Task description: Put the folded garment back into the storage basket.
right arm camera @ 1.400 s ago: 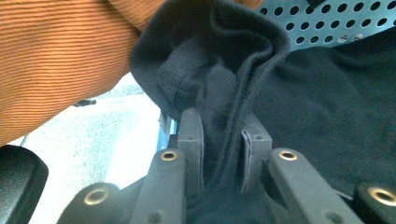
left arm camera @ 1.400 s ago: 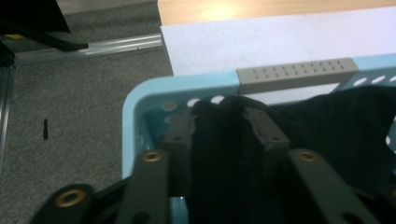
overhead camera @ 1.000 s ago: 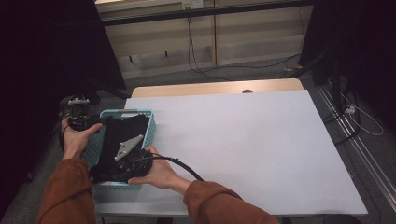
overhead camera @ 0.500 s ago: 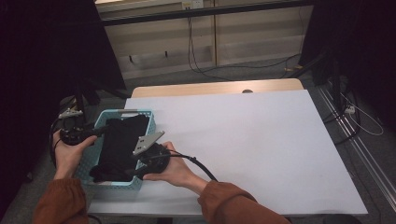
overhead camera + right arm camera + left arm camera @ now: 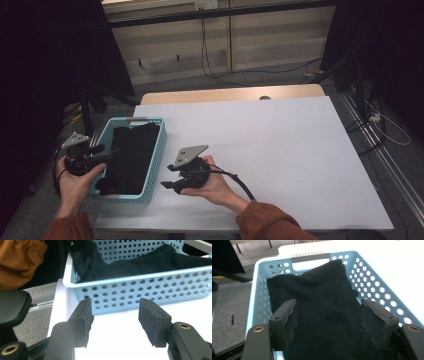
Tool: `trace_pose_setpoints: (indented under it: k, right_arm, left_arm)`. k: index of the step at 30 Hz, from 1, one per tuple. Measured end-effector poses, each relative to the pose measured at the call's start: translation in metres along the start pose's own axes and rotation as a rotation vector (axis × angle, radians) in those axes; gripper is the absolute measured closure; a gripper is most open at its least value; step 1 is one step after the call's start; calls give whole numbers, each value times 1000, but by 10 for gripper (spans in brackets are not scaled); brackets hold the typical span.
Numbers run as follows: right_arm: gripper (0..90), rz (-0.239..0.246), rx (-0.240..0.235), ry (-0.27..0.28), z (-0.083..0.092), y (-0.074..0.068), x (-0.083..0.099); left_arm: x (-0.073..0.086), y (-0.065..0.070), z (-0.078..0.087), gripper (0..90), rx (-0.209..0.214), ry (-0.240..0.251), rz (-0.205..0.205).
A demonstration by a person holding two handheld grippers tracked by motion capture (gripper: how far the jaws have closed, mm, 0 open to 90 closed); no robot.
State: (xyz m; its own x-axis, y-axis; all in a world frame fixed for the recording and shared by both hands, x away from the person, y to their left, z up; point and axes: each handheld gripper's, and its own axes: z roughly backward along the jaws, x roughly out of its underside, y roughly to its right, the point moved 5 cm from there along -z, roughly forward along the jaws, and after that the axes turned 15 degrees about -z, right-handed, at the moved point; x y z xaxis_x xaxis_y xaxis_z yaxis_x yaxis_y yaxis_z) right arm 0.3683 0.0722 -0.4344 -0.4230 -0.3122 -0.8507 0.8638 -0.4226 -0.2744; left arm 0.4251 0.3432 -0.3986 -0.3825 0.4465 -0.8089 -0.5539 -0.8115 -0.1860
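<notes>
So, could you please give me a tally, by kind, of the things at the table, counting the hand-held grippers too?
Baskets, light blue: 1
Black cloths, lying in the basket: 1
Hand-held grippers: 2, left hand-held gripper and right hand-held gripper, both open
Total: 4

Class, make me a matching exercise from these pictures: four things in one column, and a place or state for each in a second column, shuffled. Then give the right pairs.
Things
1. black cloth
2. light blue basket
3. right gripper
4. left gripper

Places or states
A. stands at the left edge of the white table
B. over the table, beside the basket, jaws open and empty
C. lies inside the basket
D. at the basket's outer side, jaws open above the cloth

Pairs: 1-C, 2-A, 3-B, 4-D
</notes>
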Motion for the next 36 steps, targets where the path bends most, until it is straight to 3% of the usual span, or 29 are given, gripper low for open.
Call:
trace_pose_setpoints:
  k: [4, 5, 6, 8, 10, 15, 19, 25, 30, 33, 35, 36]
  right_arm:
    - [440, -6, 30, -12, 13, 7, 13]
    - [435, -11, 44, -18, 16, 9, 16]
    - [432, -16, 52, -17, 20, 10, 18]
    - [431, -27, 56, -11, 28, 13, 24]
    - [427, -37, 68, -16, 35, 16, 30]
    - [423, -39, 106, -19, 52, 23, 40]
    - [420, -39, 125, -38, 59, 27, 47]
    - [418, -31, 137, -55, 67, 27, 52]
    - [416, -37, 145, -64, 71, 28, 60]
    - [415, -41, 150, -66, 72, 30, 62]
    - [416, -36, 159, -57, 73, 31, 61]
    - [416, -38, 168, -49, 74, 32, 60]
  left_arm:
    - [8, 6, 12, 318, -1, -7, -4]
    - [10, 7, 15, 322, 4, 1, 8]
    - [14, 7, 20, 332, -23, 2, 14]
    - [20, 7, 25, 333, -13, 1, 37]
    - [27, 8, 29, 335, -34, -14, 43]
    - [46, 14, 38, 344, -39, -39, 52]
    - [55, 20, 44, 336, -7, -21, 74]
    - [55, 32, 58, 313, 33, 5, 92]
    - [60, 38, 57, 332, 53, -23, 98]
    - [63, 41, 55, 445, 88, -34, 105]
    - [66, 42, 56, 651, 90, -72, 70]
    - [67, 41, 56, 753, 96, -71, 74]
